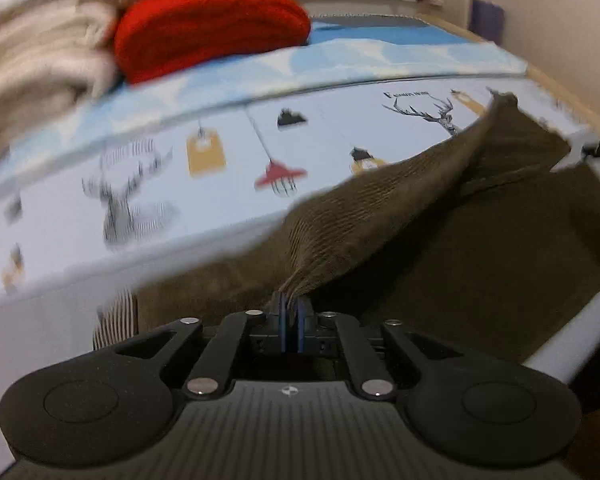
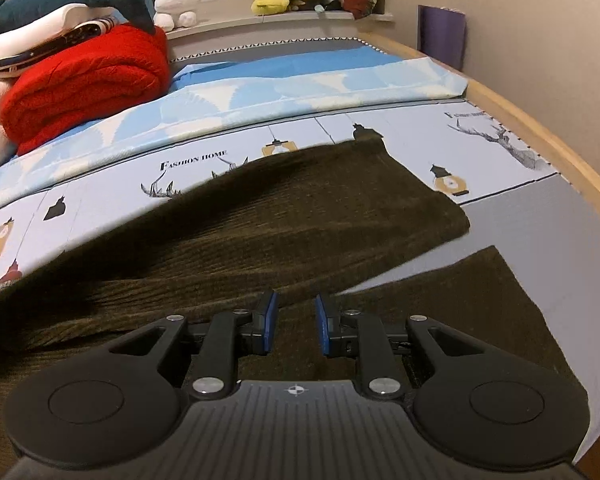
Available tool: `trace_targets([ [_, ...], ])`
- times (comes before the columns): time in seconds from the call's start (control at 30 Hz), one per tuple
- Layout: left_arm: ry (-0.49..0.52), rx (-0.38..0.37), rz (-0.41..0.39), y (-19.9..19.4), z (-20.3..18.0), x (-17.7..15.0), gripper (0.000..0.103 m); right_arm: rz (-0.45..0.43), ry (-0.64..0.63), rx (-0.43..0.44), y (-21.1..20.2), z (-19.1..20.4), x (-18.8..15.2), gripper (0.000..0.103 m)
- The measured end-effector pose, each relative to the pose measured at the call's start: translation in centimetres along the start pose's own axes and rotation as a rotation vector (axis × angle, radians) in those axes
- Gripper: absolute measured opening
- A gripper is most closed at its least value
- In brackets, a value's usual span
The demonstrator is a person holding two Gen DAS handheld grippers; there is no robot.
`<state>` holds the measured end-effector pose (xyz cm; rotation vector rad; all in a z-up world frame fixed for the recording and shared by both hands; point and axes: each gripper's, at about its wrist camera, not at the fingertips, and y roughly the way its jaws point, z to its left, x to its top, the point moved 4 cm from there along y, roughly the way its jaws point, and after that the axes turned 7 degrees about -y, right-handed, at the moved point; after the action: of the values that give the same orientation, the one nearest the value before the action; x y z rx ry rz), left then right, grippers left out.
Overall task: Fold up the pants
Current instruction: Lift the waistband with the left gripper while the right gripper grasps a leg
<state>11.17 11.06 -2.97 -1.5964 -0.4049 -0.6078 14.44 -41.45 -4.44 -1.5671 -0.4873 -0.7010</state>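
Pinching brown pants (image 1: 380, 216), left gripper (image 1: 291, 308) fingers pressed together, fabric lifted taut, right gripper (image 2: 296, 312) fingers spread above pants on bed (image 2: 520, 224).

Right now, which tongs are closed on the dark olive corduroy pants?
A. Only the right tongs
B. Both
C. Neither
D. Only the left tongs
D: the left tongs pinch a bunched fold of the dark olive corduroy pants, while the right tongs stand open above the fabric.

Motion blurs the folded red blanket (image 1: 208, 28) at eleven o'clock in the left wrist view; the brown corduroy pants (image 2: 260, 220) run past the right view's seven o'clock edge.
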Motion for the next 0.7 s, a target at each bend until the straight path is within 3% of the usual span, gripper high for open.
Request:
trace_targets([
  [0.1, -0.248, -0.025, 0.015, -0.7, 3.7, -0.7, 0.016, -0.001, -0.021, 0.007, -0.2, 0.4, -0.2, 0.022],
  [0.17, -0.417, -0.076, 0.052, -0.3, 6.2, -0.9, 0.044, -0.001, -0.019, 0.010, -0.3, 0.4, -0.2, 0.022],
  [0.23, -0.536, -0.091, 0.121, 1.0, 7.8, -1.3, 0.050, 0.002, -0.006, 0.017, -0.2, 0.4, -0.1, 0.022],
  [0.37, -0.691, -0.083, 0.259, 4.3, 9.5, -2.8, 0.056, 0.008, 0.015, 0.043, 0.0, 0.6, -0.1, 0.022],
  [0.47, -0.775, -0.074, 0.300, 6.1, 10.5, -3.7, 0.068, -0.004, 0.006, 0.058, 0.1, 0.9, 0.1, 0.023],
  [0.53, -0.821, -0.035, 0.322, 7.4, 11.4, -4.1, 0.070, -0.008, 0.013, 0.072, 0.2, 0.9, 0.4, 0.023],
  [0.7, -0.949, -0.025, 0.253, 8.1, 13.1, -3.1, 0.070, -0.008, 0.066, 0.121, 1.1, 1.2, 1.4, 0.026],
])
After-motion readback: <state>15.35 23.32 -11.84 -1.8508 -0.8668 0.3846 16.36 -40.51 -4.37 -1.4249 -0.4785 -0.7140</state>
